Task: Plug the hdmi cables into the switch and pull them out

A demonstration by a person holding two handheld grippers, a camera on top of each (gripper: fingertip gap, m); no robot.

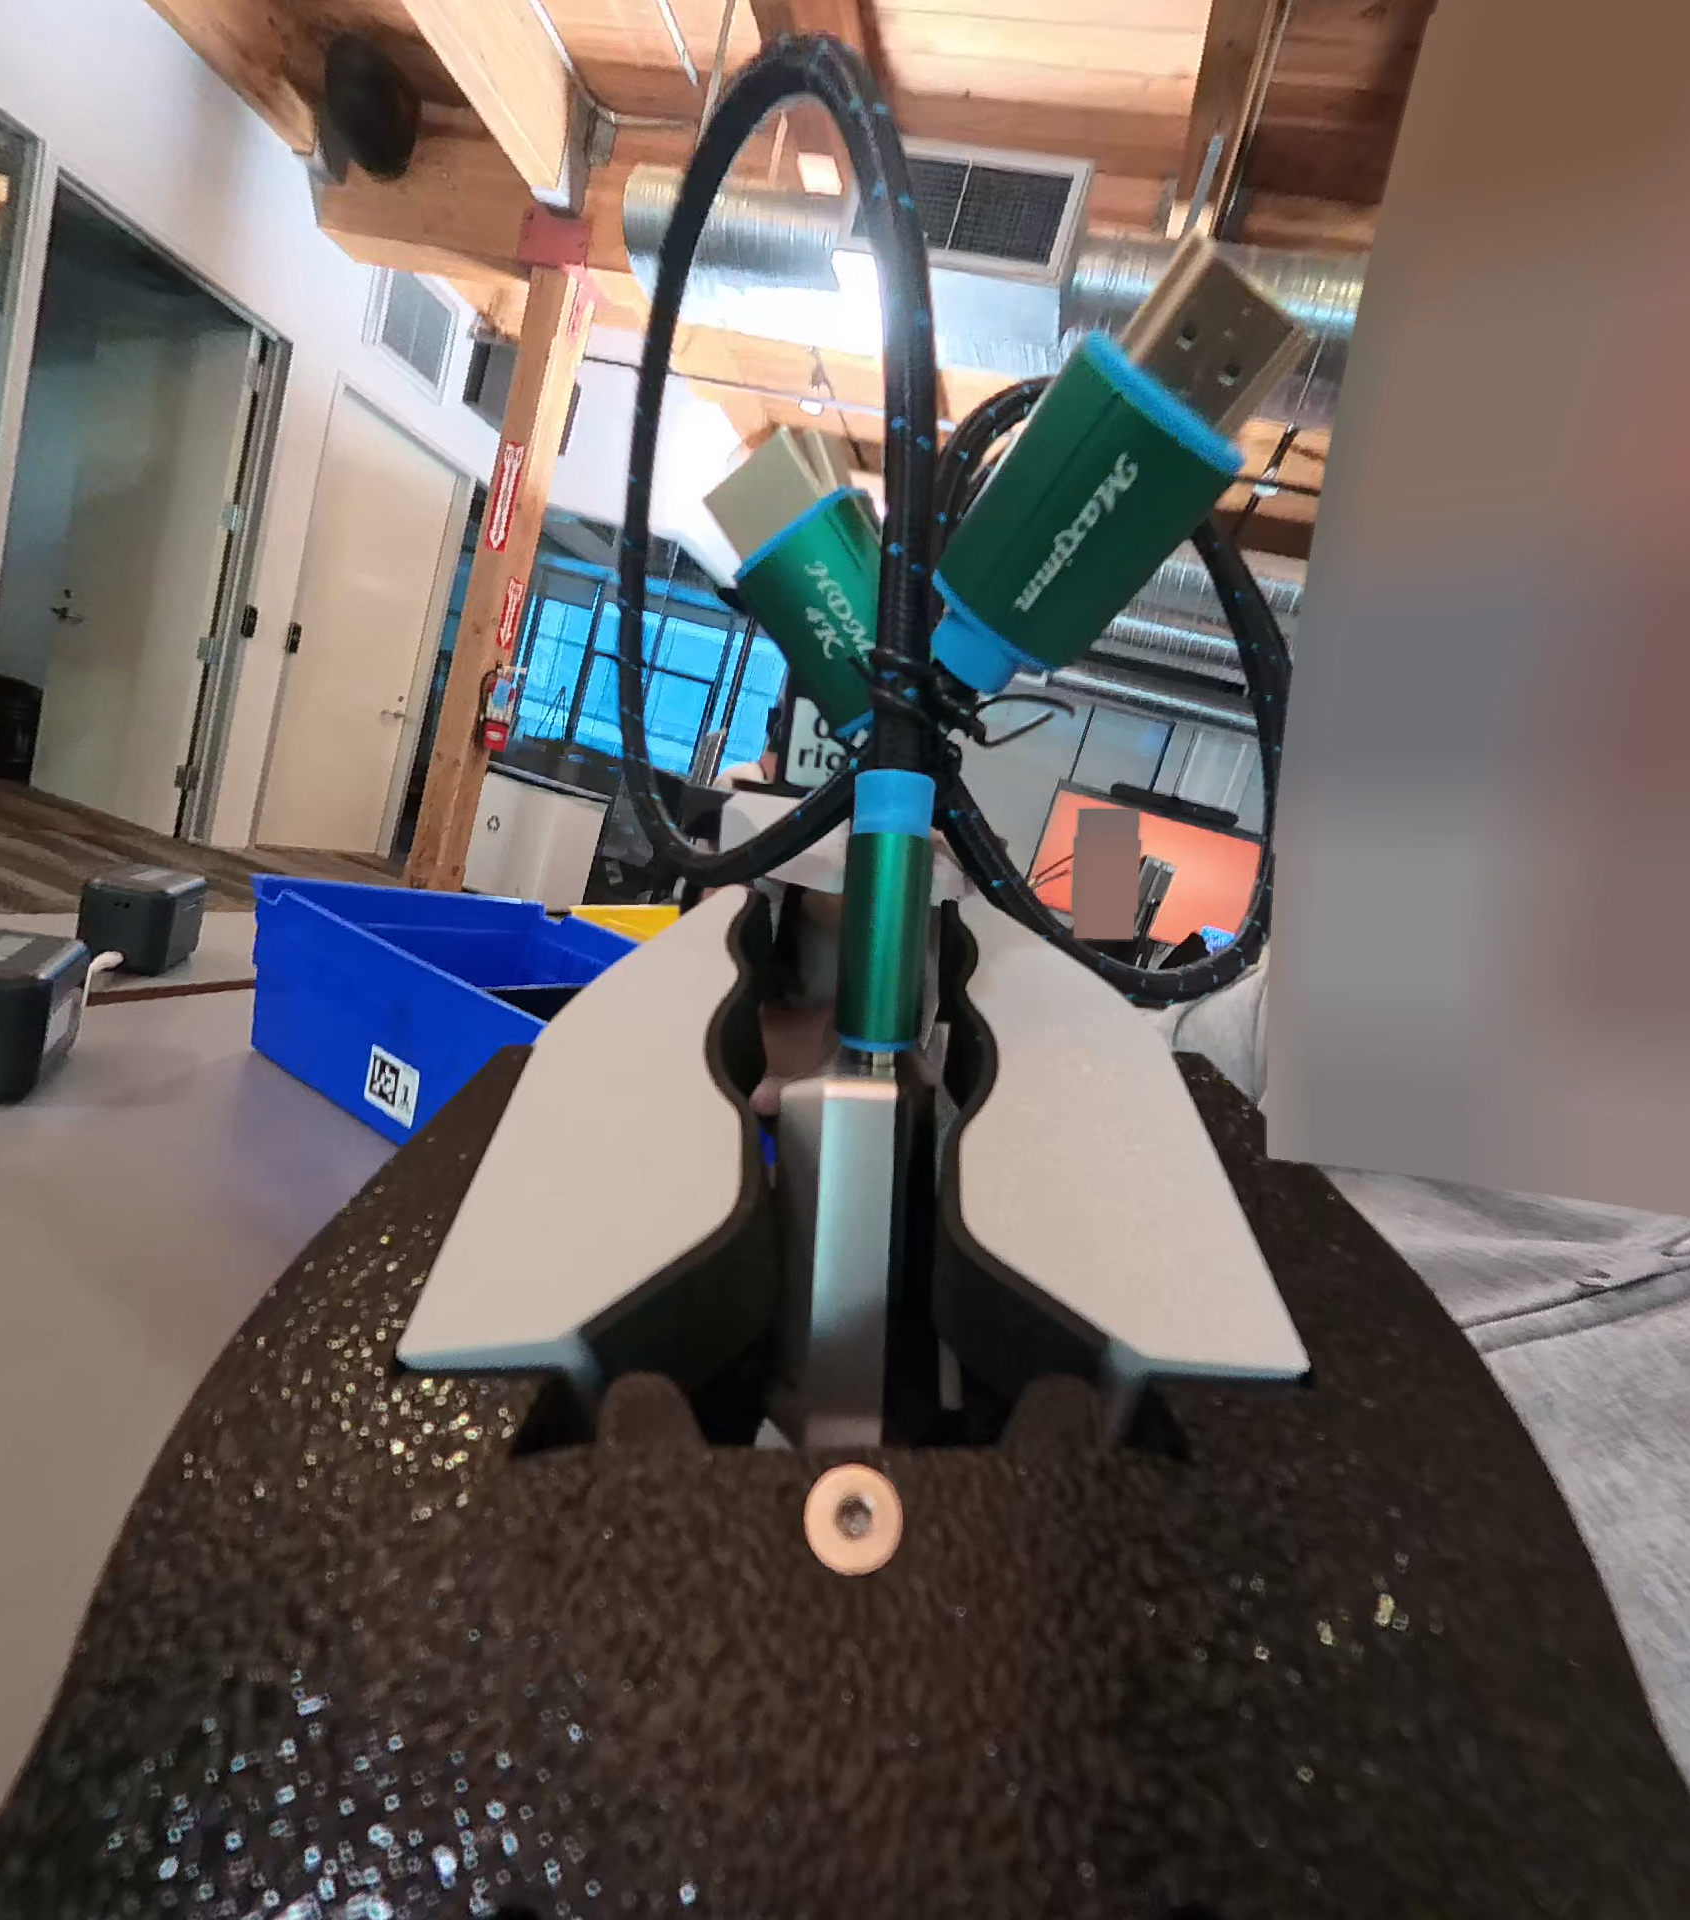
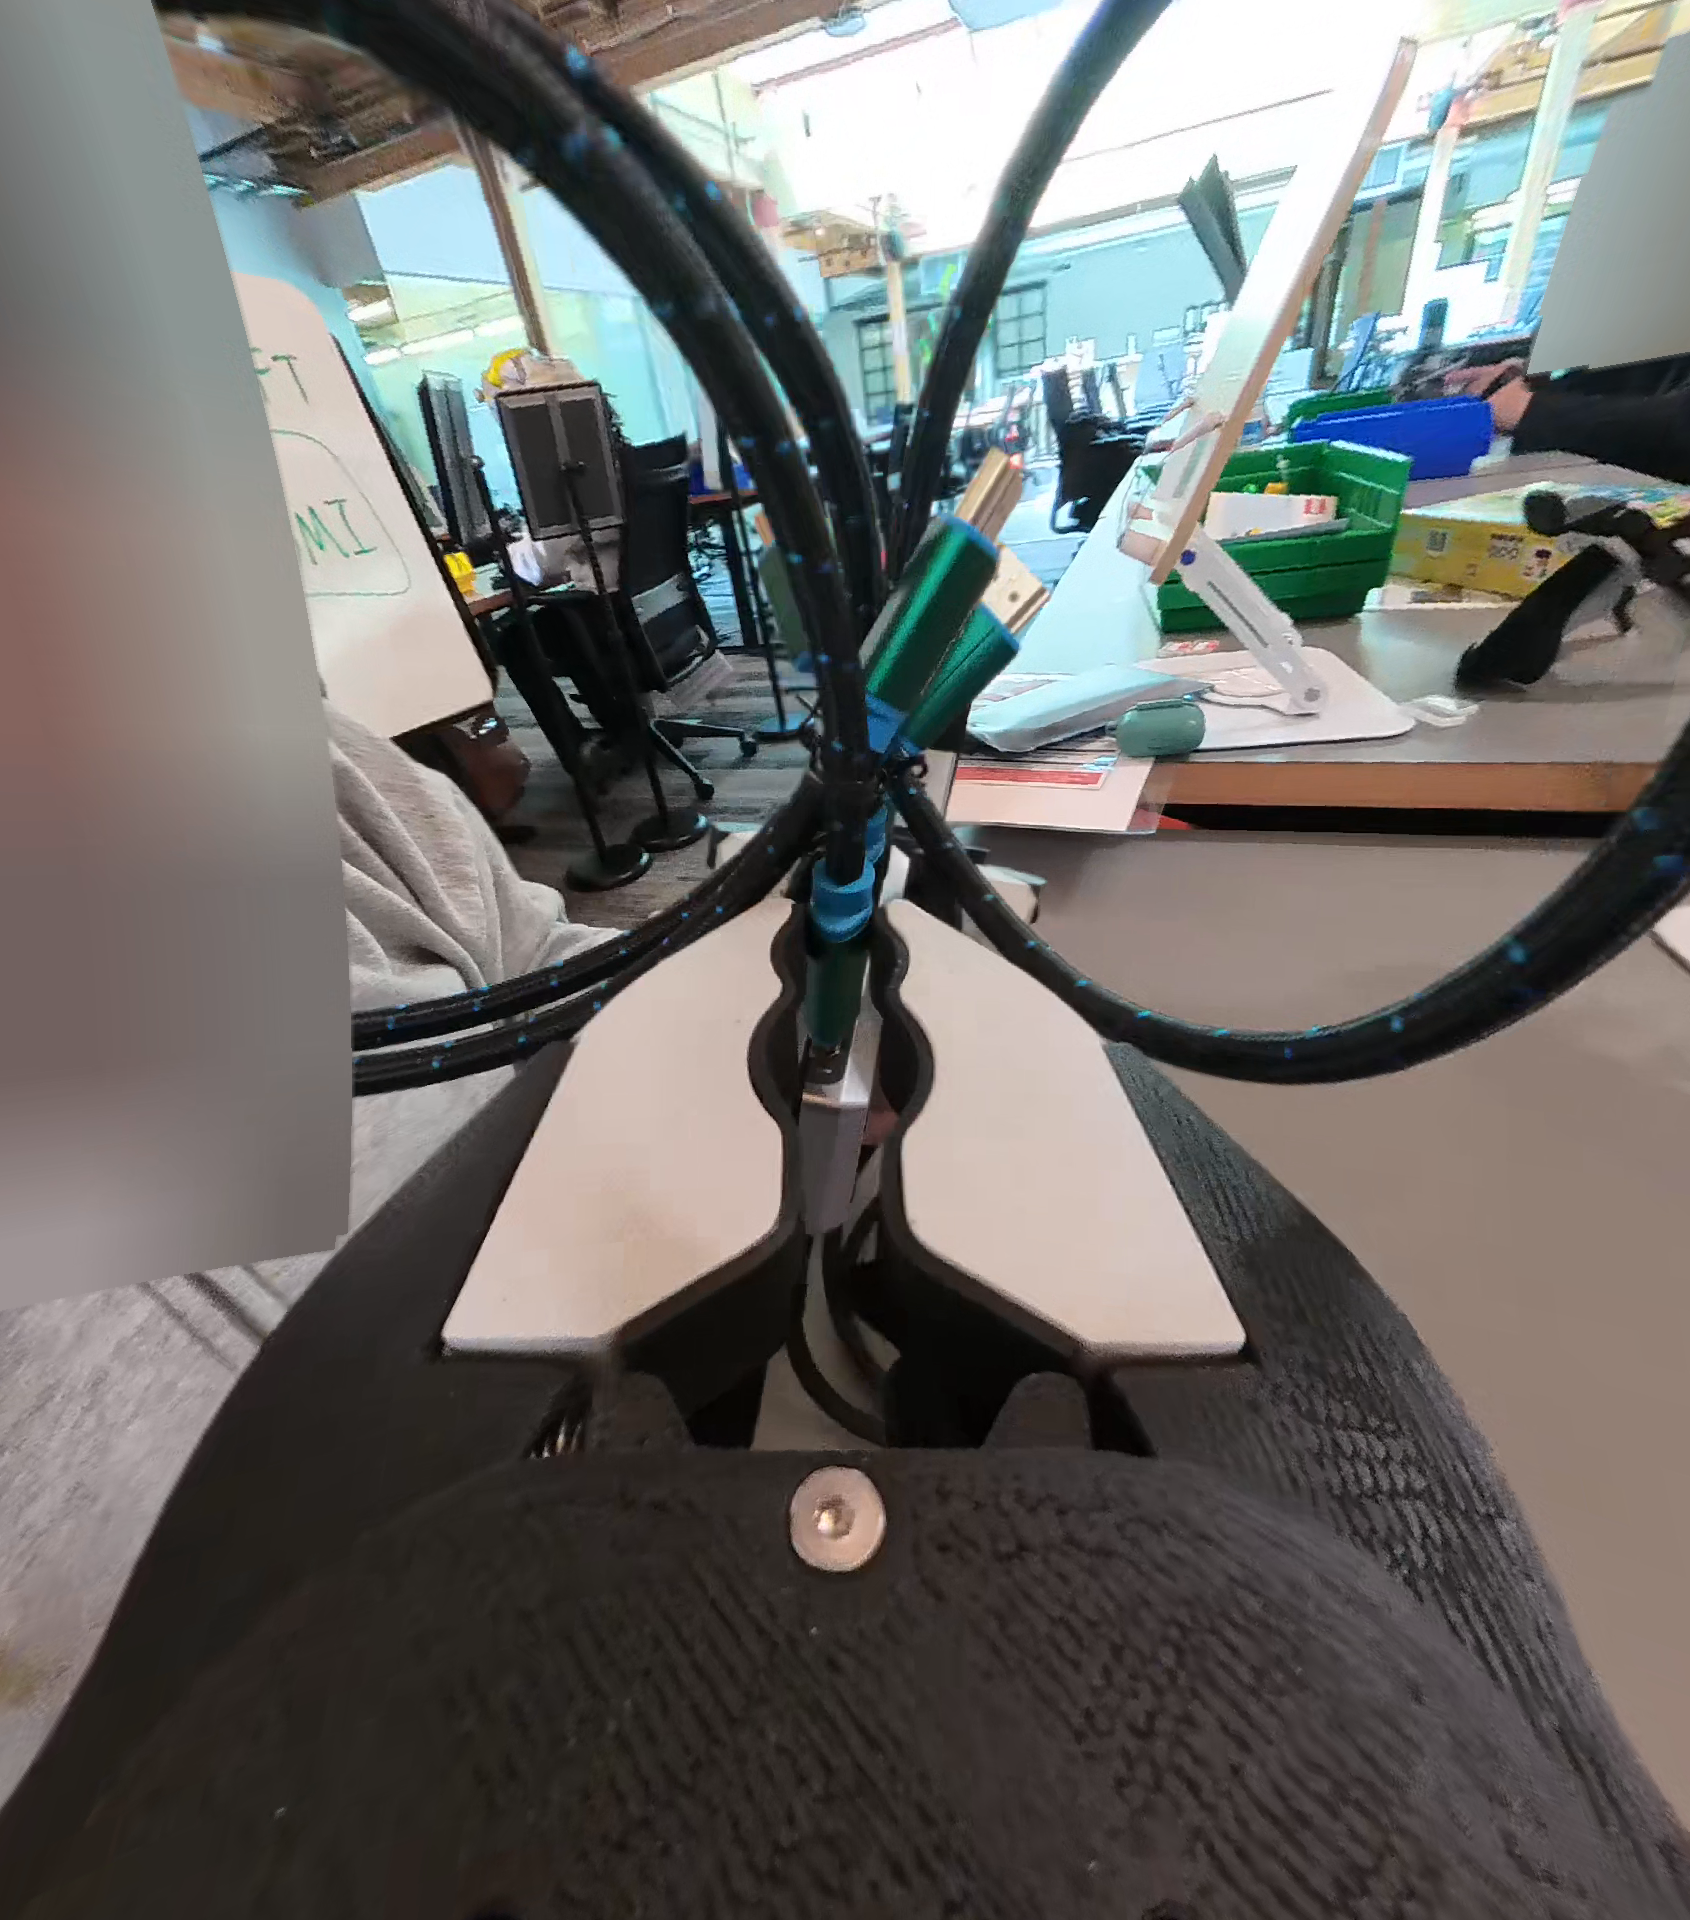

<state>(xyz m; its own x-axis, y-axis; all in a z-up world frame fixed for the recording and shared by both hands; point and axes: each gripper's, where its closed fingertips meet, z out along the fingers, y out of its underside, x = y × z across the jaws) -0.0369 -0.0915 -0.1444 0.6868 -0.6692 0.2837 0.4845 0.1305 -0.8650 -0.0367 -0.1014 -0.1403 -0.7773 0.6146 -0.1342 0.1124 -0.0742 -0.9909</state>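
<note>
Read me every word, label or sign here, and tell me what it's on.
I won't repeat wording; here is what bears it.
Green plug, second green plug: pale script.
Blue bin: black-and-white code sticker.
Wooden post: red signs.
Whiteboard: green handwriting.
Yellow box: print too small to read.

Bright daylit room, blown-out windows (image 2: pixel 976 135), wide-angle bending at edges, near cable (image 1: pixel 882 436) perhaps slightly soft

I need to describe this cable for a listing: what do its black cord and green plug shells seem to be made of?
Black blue-flecked cord: braided fabric sleeve, judging by the woven texture. Green plug shells: probably anodised metal with a satin sheen; blue end collars look like matte plastic or rubber.
</note>
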